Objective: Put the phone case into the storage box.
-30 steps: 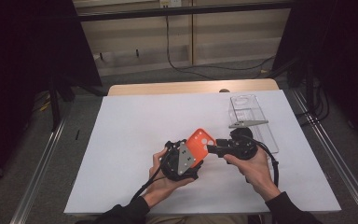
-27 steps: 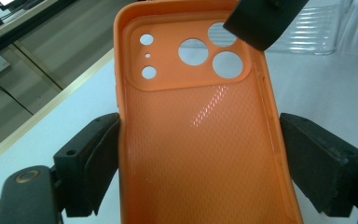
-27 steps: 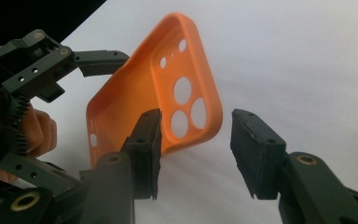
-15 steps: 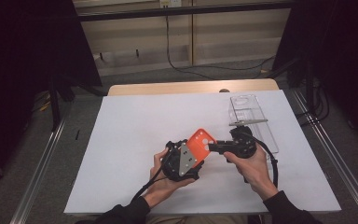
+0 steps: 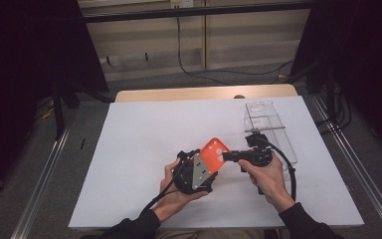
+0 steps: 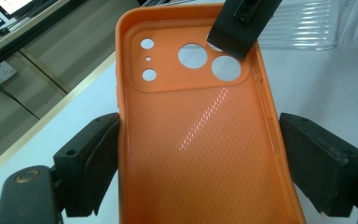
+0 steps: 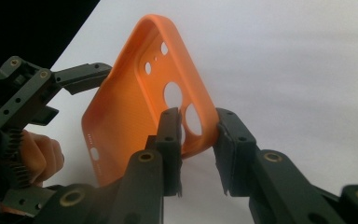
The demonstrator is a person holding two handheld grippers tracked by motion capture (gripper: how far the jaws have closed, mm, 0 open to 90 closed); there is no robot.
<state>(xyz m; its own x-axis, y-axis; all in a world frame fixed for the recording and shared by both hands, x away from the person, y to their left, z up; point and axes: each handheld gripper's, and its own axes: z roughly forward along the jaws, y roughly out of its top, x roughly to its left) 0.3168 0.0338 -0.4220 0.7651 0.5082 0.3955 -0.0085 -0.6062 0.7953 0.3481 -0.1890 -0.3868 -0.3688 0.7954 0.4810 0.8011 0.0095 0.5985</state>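
White tabletop (image 5: 129, 164), dim room beyond. Item: orange phone case (image 5: 213, 152), held above the near centre. Left gripper (image 6: 200, 163): jaws clamped across the case's long sides. Right gripper (image 7: 198, 140): jaws pinching the rim by the camera cut-outs. Clear plastic tray (image 5: 268, 124): far right. Handling: keep both grips steady and avoid twisting the soft rim.

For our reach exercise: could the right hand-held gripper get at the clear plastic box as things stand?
Probably not yet: the right hand-held gripper is clamped on the orange phone case. The clear plastic box lies just beyond it, path unobstructed.
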